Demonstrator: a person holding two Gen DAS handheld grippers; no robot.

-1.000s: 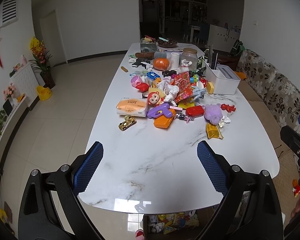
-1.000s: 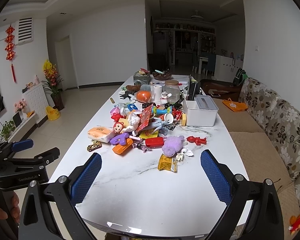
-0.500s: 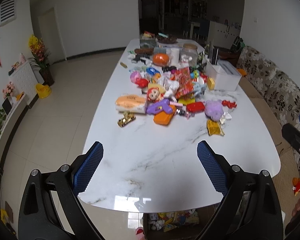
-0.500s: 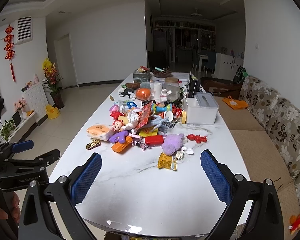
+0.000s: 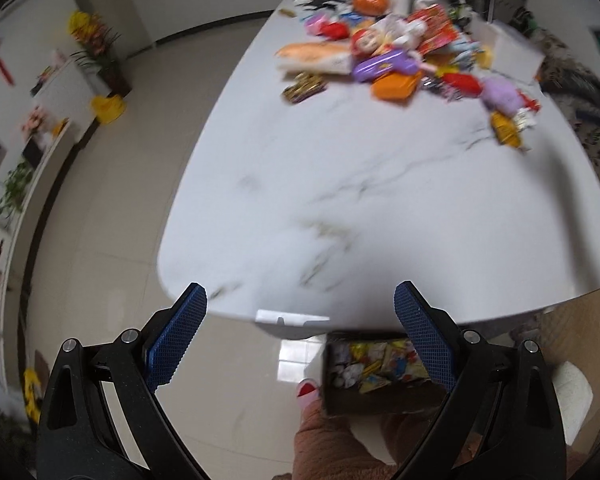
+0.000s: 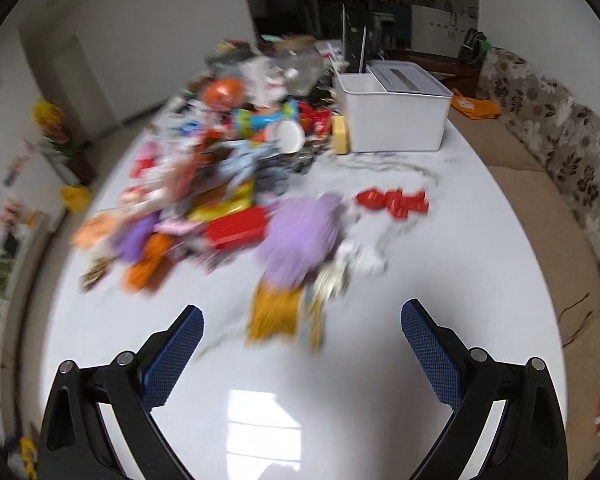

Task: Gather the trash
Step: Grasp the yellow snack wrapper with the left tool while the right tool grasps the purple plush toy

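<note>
A heap of toys, wrappers and packets (image 5: 396, 60) lies on a white marble table (image 5: 360, 200), blurred in both views. A yellow wrapper (image 6: 274, 314) and crumpled silver foil (image 6: 336, 276) lie nearest my right gripper (image 6: 302, 344), which is open and empty, low over the table just in front of them. My left gripper (image 5: 300, 320) is open and empty above the table's near edge. Below it on the floor, a dark box filled with wrappers (image 5: 374, 364) shows.
A white storage box (image 6: 392, 116) stands at the table's far right. A purple plush toy (image 6: 300, 236) and a red toy (image 6: 394, 202) lie by the wrappers. A floral sofa (image 6: 560, 152) runs along the right. A slippered foot (image 5: 340, 436) is near the floor box.
Both grippers have moved forward and tilted down fast. The right one has closed in on the yellow wrapper. The left one now looks down over the table edge at the floor box.
</note>
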